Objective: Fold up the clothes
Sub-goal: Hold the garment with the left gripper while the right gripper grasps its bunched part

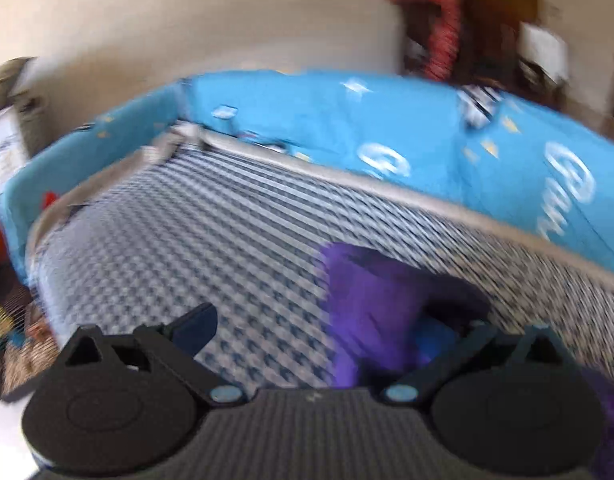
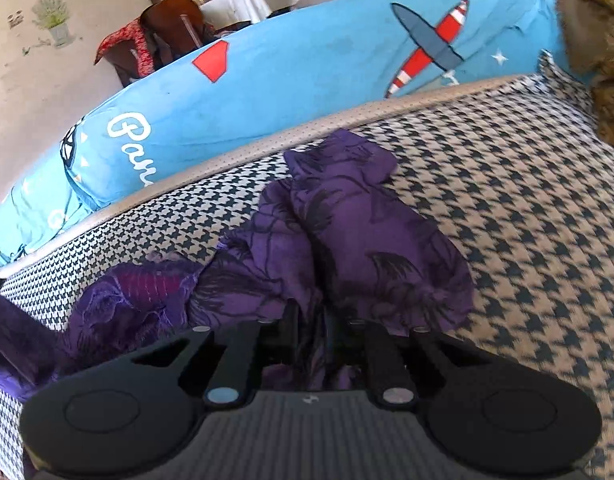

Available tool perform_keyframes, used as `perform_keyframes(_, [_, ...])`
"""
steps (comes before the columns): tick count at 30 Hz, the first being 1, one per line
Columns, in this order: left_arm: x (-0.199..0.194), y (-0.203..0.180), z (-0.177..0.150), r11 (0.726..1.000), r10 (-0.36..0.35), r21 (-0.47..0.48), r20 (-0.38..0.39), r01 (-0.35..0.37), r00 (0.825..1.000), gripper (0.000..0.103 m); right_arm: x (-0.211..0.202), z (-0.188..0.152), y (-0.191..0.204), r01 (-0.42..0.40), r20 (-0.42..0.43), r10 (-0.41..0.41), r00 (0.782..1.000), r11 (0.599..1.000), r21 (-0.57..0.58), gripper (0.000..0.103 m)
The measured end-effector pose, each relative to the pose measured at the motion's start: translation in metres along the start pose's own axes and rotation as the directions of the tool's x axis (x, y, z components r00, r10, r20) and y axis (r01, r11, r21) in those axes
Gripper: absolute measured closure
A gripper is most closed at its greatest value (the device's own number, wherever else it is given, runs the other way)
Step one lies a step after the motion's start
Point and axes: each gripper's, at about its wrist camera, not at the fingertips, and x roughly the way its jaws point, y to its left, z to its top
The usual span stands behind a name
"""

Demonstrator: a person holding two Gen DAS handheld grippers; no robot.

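A purple patterned garment (image 2: 339,232) lies bunched on the houndstooth cushion (image 2: 527,220). My right gripper (image 2: 311,320) is shut on a fold of this cloth, which drapes over and hides both fingertips. In the blurred left wrist view the same purple garment (image 1: 371,304) lies at the lower right. My left gripper (image 1: 323,328) is open: its left finger (image 1: 195,326) hangs over bare cushion, while the right finger (image 1: 439,340) is partly buried in the purple cloth. Nothing shows between the two fingers but the cushion (image 1: 227,240) and the cloth's edge.
A blue padded bolster (image 2: 307,64) with a plane print and white lettering runs along the cushion's far edge, also the blue bolster (image 1: 387,120). A brown furry thing (image 2: 603,60) sits at the right corner. Chairs (image 2: 167,28) and a white-clothed table (image 2: 243,4) stand beyond.
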Motion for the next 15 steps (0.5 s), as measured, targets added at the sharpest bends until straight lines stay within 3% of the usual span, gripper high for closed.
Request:
perform_keyframes(4, [0.009,-0.031,-0.025,0.992,0.006,0.123,-0.026,-0.002,1.000,0.000,-0.012,-0.006,-0.011,-0.025,-0.002,0.026,1.000,0.997,0.066,0.090])
perform_keyframes(8, [-0.009,-0.064,-0.044,0.978,-0.013,0.207,0.057,0.001,0.998,0.000,-0.023,-0.002,-0.011,-0.056,0.050,0.052,0.997,0.997,0.061,0.086])
perform_keyframes(11, [-0.025,-0.090,-0.057,0.967,-0.057,0.255,0.115,0.026,0.992,0.000,-0.027,-0.002,-0.010,-0.094,0.051,0.091,0.995,0.994,0.061,0.083])
perform_keyframes(15, [-0.040,-0.124,-0.075,0.940,-0.135,0.332,0.136,0.083,0.981,0.000,-0.026,-0.004,-0.008,-0.142,0.012,0.141,0.990,0.988,0.063,0.080])
